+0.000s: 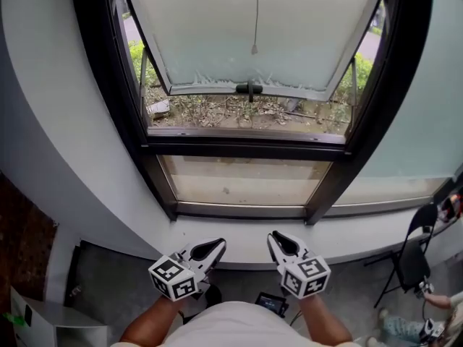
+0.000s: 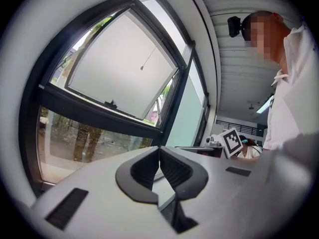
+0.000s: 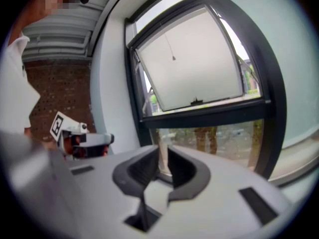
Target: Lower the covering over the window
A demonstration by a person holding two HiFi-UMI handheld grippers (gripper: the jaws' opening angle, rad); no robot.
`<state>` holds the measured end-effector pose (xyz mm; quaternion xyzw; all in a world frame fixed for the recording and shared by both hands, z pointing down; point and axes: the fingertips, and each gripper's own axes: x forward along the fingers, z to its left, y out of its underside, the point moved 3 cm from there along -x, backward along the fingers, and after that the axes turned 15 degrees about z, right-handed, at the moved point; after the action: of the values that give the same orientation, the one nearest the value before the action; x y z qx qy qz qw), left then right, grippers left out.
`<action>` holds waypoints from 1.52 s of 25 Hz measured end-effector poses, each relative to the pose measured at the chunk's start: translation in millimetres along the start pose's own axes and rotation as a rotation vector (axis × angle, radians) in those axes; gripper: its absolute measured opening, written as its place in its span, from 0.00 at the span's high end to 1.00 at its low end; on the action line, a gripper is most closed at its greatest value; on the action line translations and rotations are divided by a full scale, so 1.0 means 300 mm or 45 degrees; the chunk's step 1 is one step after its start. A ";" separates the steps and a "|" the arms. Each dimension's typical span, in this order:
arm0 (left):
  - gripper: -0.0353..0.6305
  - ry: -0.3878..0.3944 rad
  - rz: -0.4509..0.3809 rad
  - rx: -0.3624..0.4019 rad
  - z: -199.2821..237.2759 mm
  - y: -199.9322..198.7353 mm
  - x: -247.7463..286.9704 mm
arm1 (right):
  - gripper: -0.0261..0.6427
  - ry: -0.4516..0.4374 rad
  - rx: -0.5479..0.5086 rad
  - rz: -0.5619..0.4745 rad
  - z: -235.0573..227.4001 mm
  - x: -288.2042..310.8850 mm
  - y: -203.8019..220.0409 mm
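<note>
1. Both tools are held low, near the person's body and in front of the pale window ledge (image 1: 239,231). They are well apart from anything they could pull.
2. The left tool (image 1: 217,244) has its jaws pressed together, with nothing between them. The right tool (image 1: 275,237) has a narrow slit between its jaws, through which only the window shows, so it holds nothing either.
3. The only part of the covering I can make out is a thin pull cord (image 1: 255,49) with a small weight at its end. It hangs in front of the frosted sash (image 1: 210,27), which is tilted outward. The covering itself seems to sit above the top of the head view, though I cannot confirm that.
4. The cord is thin and hangs free, so a jaw that brushes it on approach would probably set it swinging and the pinch would miss.
5. The left tool cannot take the cord until its jaws open.
6. A pinch below the weight, or a loose one, could slide off under load.
7. A pull toward the person rather than straight down might run the covering crooked or jam it. The sash handle (image 1: 249,88) lies just below the cord's end and could snag it.
</note>
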<state>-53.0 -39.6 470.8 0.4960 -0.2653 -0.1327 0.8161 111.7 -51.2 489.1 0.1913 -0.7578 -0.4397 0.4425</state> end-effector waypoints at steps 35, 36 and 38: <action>0.92 0.081 -0.040 0.144 0.257 -0.291 0.082 | 0.89 0.144 -0.118 -0.086 -0.089 0.190 -0.315; 0.92 0.080 -0.039 0.148 0.255 -0.294 0.088 | 0.89 0.141 -0.119 -0.084 -0.093 0.190 -0.316; 0.92 0.080 -0.038 0.156 0.254 -0.302 0.098 | 0.89 0.136 -0.127 -0.080 -0.100 0.190 -0.320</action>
<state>-67.6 -152.9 427.8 0.5527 -0.2397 -0.1129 0.7901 96.8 -156.7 444.1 0.2158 -0.7038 -0.4798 0.4773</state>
